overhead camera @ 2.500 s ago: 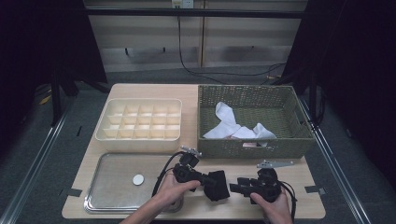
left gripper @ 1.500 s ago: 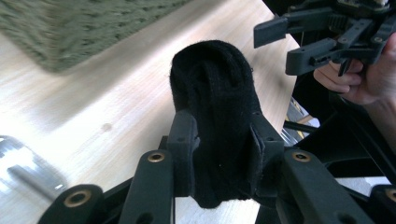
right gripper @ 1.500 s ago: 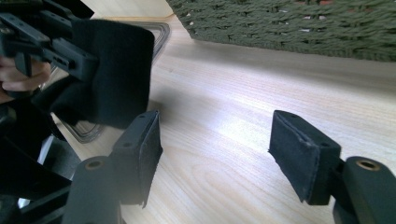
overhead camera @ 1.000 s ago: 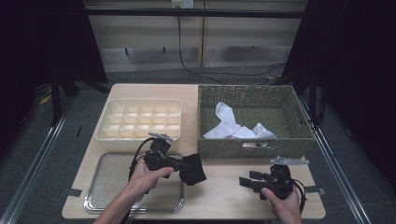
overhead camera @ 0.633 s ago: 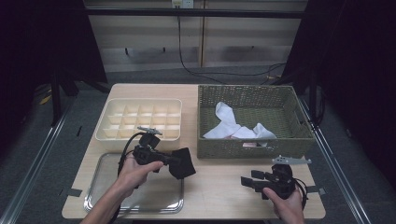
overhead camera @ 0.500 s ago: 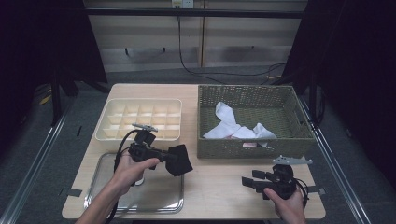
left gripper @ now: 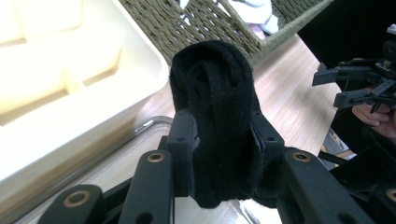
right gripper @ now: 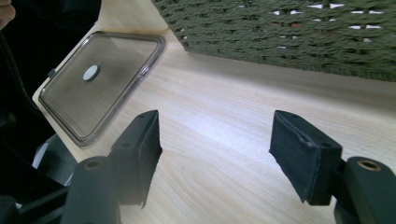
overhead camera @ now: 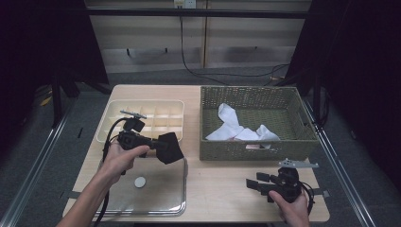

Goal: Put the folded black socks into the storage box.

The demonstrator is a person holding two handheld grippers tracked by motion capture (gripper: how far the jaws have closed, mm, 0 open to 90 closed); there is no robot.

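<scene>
A folded black sock [overhead camera: 169, 147] [left gripper: 215, 116] is pinched between the jaws of my left gripper [overhead camera: 161, 144] [left gripper: 219, 140], held in the air above the far edge of the clear tray lid [overhead camera: 161, 189] and just in front of the cream compartment tray [overhead camera: 146, 113] [left gripper: 56, 93]. My right gripper [overhead camera: 253, 183] [right gripper: 215, 154] rests near the table's front right, jaws open with nothing between them, pointing left along the wood. White socks [overhead camera: 234, 126] lie in the green woven basket [overhead camera: 208, 113] [right gripper: 299, 32].
A small white disc [overhead camera: 140, 181] [right gripper: 90, 73] lies on the clear lid. Bare wooden tabletop [overhead camera: 217, 179] spans between the lid and my right hand. Dark floor and metal rails surround the table; a cable hangs on the back wall.
My left hand has carried the black sock from the table's middle leftward and up, over the lid toward the cream tray. The right gripper drew back to the front right and stayed there.
</scene>
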